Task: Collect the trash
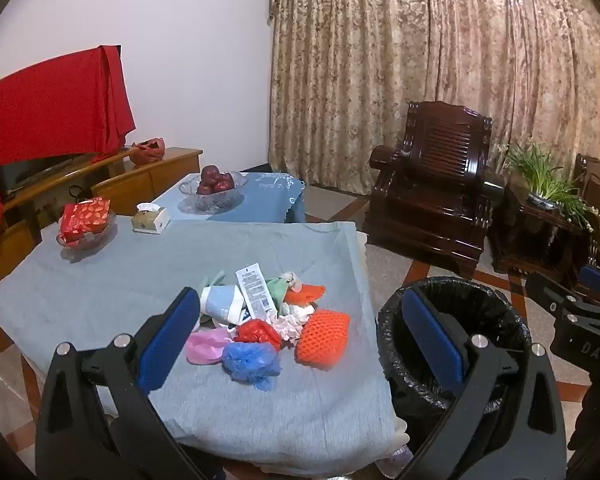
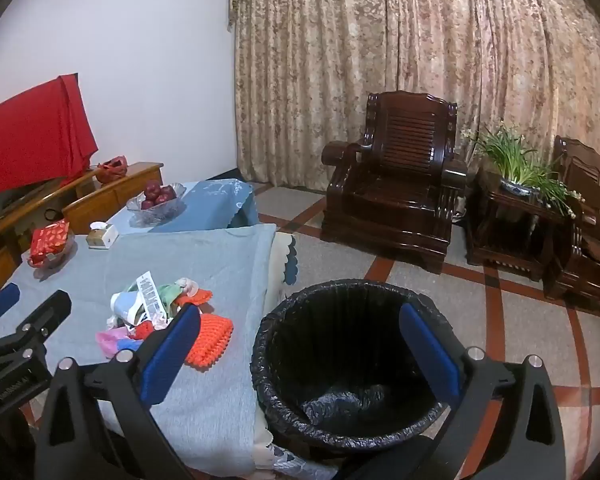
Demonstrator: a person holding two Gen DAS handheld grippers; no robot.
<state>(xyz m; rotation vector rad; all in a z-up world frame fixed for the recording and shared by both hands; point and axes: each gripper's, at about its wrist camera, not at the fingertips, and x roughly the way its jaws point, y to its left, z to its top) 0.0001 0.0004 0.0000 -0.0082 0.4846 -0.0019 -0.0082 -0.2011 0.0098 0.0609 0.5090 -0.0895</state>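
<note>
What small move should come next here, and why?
Probably lower the left gripper onto the trash pile on the grey tablecloth, perhaps at the blue plastic wad nearest it. Both grippers are open and empty, the pile lies between the left one's fingers in its view, and the lined bin beside the table looks empty.

Trash pile [image 1: 268,320]: lower items buried under top ones. Print on white tube [image 1: 254,292] too small to read. Bin [image 2: 340,364] near rim cut by right gripper.
</note>
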